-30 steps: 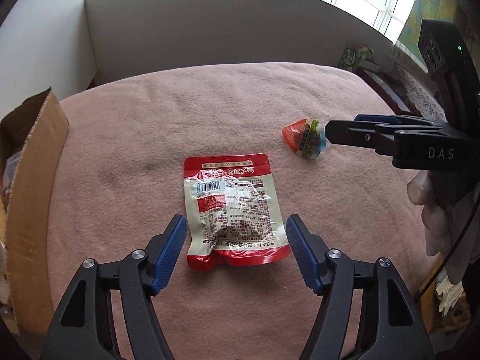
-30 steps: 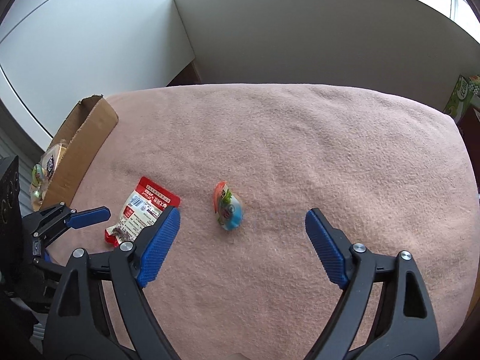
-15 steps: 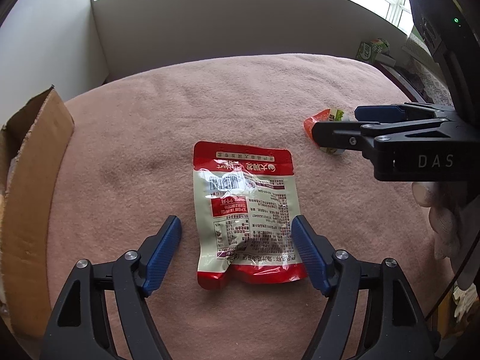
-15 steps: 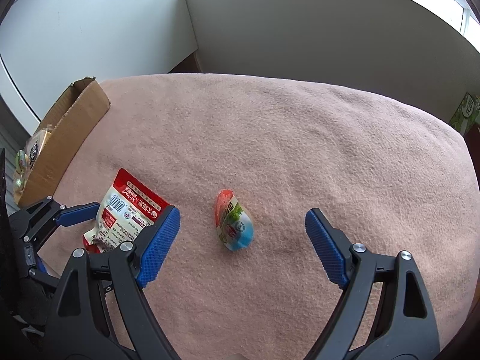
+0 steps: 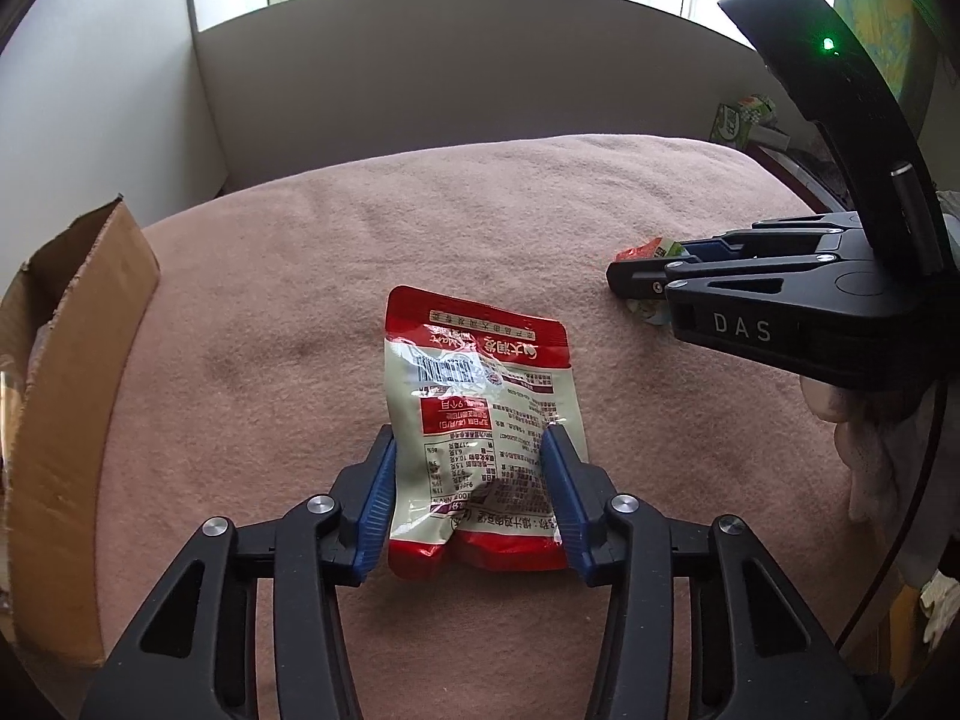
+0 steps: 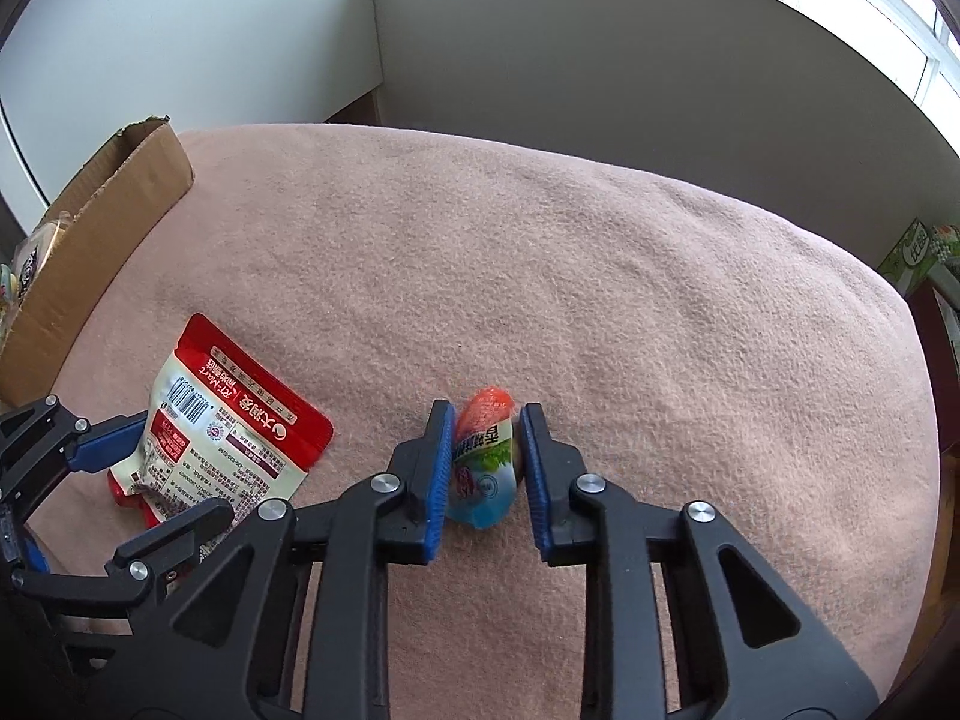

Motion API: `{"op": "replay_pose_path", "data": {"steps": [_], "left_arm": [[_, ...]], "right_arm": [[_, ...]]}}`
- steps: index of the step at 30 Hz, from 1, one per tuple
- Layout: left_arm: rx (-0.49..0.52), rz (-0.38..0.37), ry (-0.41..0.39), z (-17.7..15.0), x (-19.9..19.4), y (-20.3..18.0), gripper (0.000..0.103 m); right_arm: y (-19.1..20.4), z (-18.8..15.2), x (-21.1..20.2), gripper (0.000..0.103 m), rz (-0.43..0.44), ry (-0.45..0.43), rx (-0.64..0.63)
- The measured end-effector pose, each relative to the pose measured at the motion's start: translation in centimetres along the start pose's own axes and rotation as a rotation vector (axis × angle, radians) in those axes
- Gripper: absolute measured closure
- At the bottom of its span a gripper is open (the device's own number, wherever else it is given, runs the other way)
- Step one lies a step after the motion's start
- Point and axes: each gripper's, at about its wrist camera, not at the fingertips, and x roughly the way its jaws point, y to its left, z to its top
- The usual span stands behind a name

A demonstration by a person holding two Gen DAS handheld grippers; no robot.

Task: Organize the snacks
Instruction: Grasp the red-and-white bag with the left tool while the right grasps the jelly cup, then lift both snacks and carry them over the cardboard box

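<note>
Down on the pink blanket [image 6: 600, 276] two snacks lay apart, each between a pair of blue fingers. Near the middle of the blanket, the left gripper [image 5: 474, 492] was closing on the lower part of the red-and-cream snack pouch [image 5: 480, 438] — its fingers [image 5: 378, 498] pressed into both side edges, and the foil buckled between them. The pouch lay printed side up, its red top edge pointing toward the far edge of the blanket.

Further toward the right edge, the right gripper [image 6: 483, 468] was closing narrowly around a small rounded snack packet [image 6: 483, 456] with an orange tip and a blue end. Both fingers [image 6: 435, 474] met its sides, while the packet rested on the blanket.

At the left edge stood an open cardboard box [image 6: 90, 234] with a few wrapped items showing inside. Beyond the far right corner — off the blanket — sat a green carton [image 6: 915, 252].
</note>
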Motion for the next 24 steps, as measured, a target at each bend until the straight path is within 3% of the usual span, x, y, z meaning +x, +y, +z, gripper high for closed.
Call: {"op": "replay_pose_path", "data": {"steps": [15, 17, 24], "left_arm": [[-0.078, -0.025, -0.050, -0.5, -2.7, 2.1, 0.066], [-0.076, -0.018, -0.058, -0.5, -3.1, 2.4, 0.070], [-0.095, -0.038, -0.060, -0.8, -2.6, 2.8, 0.074]], "right_arm": [[-1.4, -0.5, -3.6, 0.081, 0.060, -0.066, 0.051], [-1.1, -0.6, -4.0, 0.081, 0.059, -0.072, 0.041], [-1.1, -0.9, -4.1, 0.081, 0.063, -0.067, 0.034]]}}
